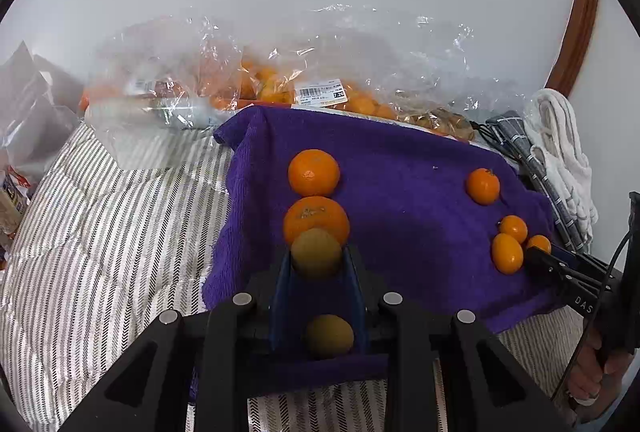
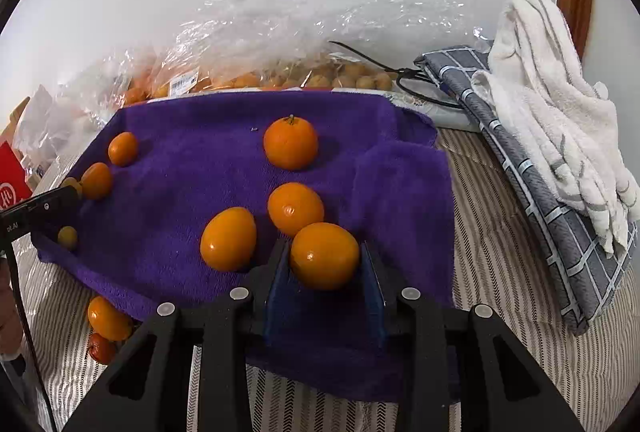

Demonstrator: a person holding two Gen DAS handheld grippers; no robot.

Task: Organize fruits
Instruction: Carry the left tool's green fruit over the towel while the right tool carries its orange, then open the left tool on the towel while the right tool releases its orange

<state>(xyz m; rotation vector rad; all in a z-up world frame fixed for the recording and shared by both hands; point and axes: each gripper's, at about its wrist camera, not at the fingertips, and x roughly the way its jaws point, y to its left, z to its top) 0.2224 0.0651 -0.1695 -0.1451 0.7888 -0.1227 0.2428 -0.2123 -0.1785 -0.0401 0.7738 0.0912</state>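
While the purple towel (image 2: 192, 135) covers the striped bedding (image 1: 100, 224), the left gripper (image 1: 317, 256) pinches a dull brownish fruit (image 1: 316, 252) between its blue pads, just in front of two oranges (image 1: 314, 172) lined up near the towel's left edge. The right gripper (image 2: 325, 256) brackets a smaller orange fruit (image 2: 324, 256) near the towel's near edge; its jaws seem to touch it, though contact is hard to judge. Both tools point level toward the far wall. Another dull fruit (image 1: 329, 336) lies between the left fingers' bases.
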